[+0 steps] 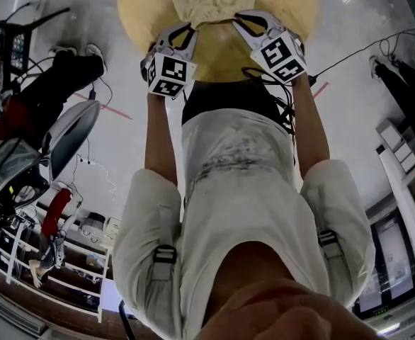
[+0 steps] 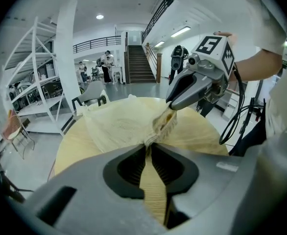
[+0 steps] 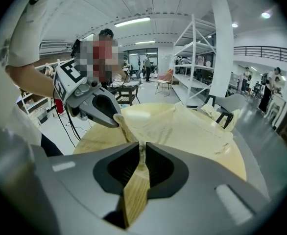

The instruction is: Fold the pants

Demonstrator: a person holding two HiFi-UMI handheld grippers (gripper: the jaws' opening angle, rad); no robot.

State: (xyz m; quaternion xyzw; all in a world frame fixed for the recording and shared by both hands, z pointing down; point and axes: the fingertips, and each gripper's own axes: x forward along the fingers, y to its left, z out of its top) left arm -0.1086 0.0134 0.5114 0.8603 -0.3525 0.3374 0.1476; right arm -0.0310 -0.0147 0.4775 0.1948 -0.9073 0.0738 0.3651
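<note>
Pale yellow pants (image 1: 213, 0) lie on a round wooden table (image 1: 138, 14) at the top of the head view. My left gripper (image 1: 188, 28) is shut on the near edge of the fabric, and a fold of cloth is pinched between its jaws (image 2: 148, 148). Close beside it, my right gripper (image 1: 239, 20) is shut on the same edge (image 3: 141, 148). The pinched cloth is lifted a little off the table (image 2: 202, 136), while the rest of the pants (image 3: 187, 126) spreads away across it. Each gripper view shows the other gripper: the right (image 2: 192, 84), the left (image 3: 92, 106).
A grey chair (image 1: 73, 129) and a cluttered cart (image 1: 23, 232) stand left of me. Cables (image 1: 377, 48) trail on the floor at the right. Beyond the table are white shelving racks (image 2: 33, 82), a white pillar (image 3: 223, 48), a staircase (image 2: 136, 62) and people in the distance.
</note>
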